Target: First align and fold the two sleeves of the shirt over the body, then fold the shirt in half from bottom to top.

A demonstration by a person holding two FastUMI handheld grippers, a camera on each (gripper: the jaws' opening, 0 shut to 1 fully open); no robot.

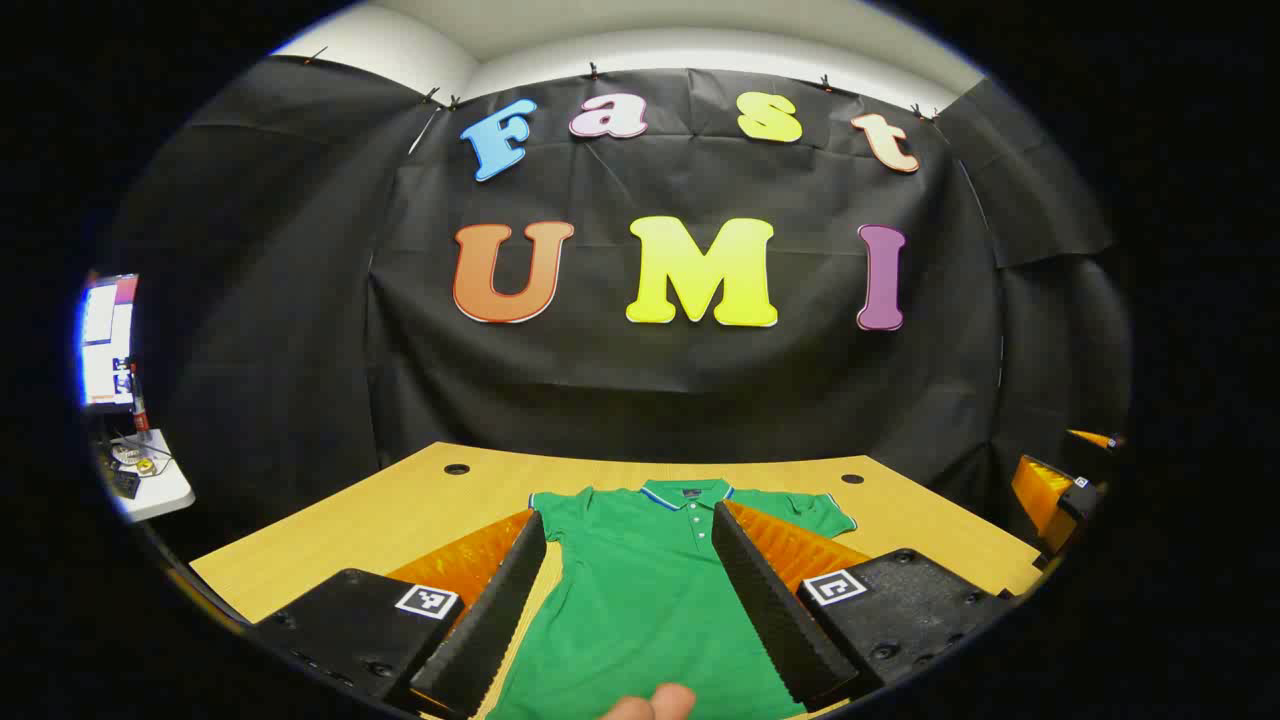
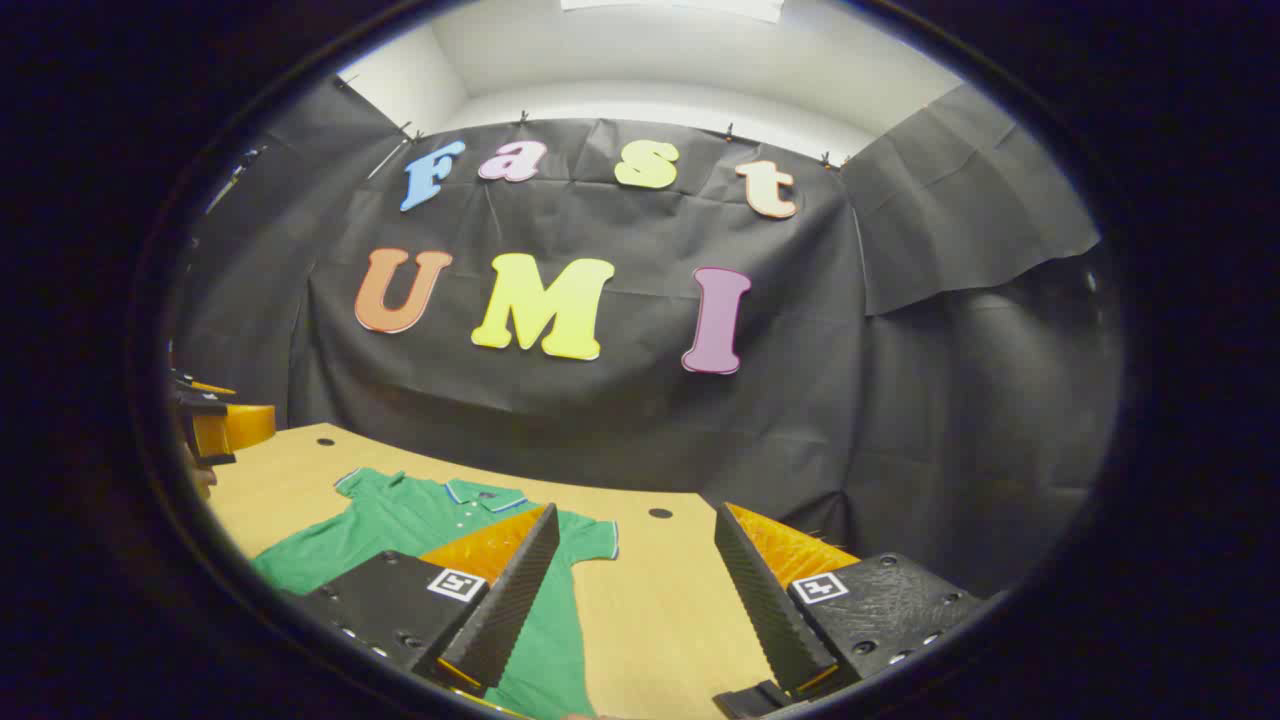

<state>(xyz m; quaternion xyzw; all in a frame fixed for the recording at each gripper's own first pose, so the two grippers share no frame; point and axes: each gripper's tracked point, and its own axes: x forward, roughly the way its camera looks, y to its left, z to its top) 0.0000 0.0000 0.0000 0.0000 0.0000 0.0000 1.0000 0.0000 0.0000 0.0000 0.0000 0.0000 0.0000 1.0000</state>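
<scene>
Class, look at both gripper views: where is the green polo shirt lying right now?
The green polo shirt lies flat on the wooden table, collar toward the booth wall, centred between the open jaws in the left gripper view and low on the left in the right gripper view.

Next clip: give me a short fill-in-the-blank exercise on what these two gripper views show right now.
1. The green shirt lies spread flat on a ____ table.
2. Both of the shirt's sleeves are not yet ____.
3. The left gripper has its fingers ____, with nothing between them.
4. The shirt's collar points toward the booth's ____.

Missing words: wooden; folded; open; wall
</scene>
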